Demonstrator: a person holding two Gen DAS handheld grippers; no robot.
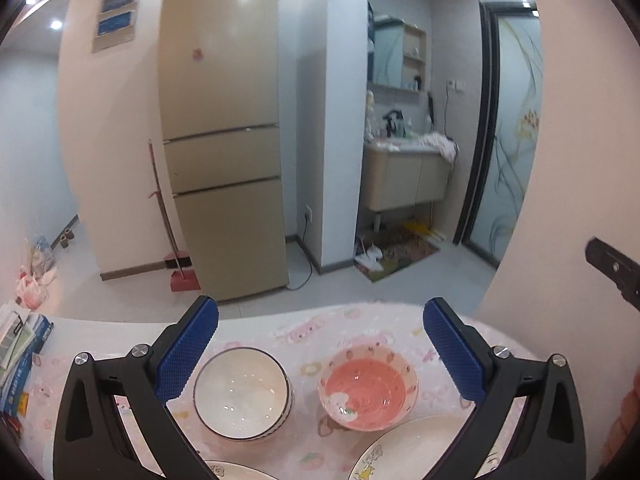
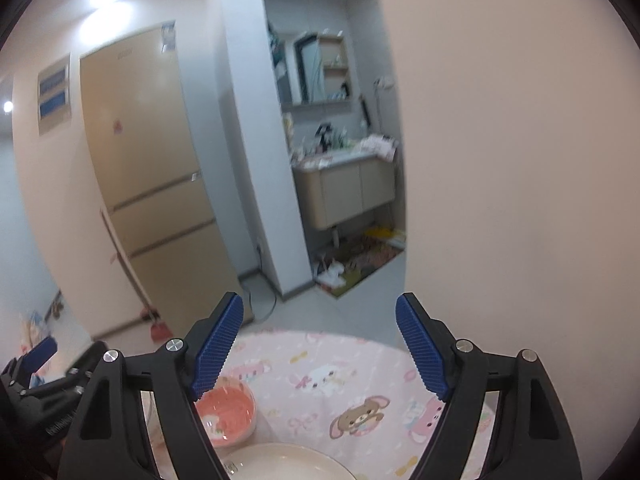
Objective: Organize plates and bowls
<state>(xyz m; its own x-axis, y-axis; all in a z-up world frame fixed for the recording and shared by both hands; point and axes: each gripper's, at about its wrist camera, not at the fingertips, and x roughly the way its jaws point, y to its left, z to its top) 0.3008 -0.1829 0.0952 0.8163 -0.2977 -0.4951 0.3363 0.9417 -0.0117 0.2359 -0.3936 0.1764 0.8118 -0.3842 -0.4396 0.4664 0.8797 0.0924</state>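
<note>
Pink cartoon tablecloth point(image 1: 340, 452) carries the dishes. Both left gripper point(image 1: 320, 344) and right gripper point(image 2: 318, 346) stand apart, empty. Better approach pink bowl point(image 1: 368, 386) straight and pinch its rim, avoiding white bowls point(image 1: 242, 394) just left.

Two bowls: white bowl point(image 1: 242, 394), pink bowl point(image 1: 368, 388); two plates: left plate point(image 1: 236, 472), right plate point(image 1: 416, 452)

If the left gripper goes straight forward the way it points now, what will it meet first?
Probably nothing soon: the left gripper is open and points over the far edge of the table. The white bowl and pink bowl seem to lie below that line, though depth is unclear.
</note>
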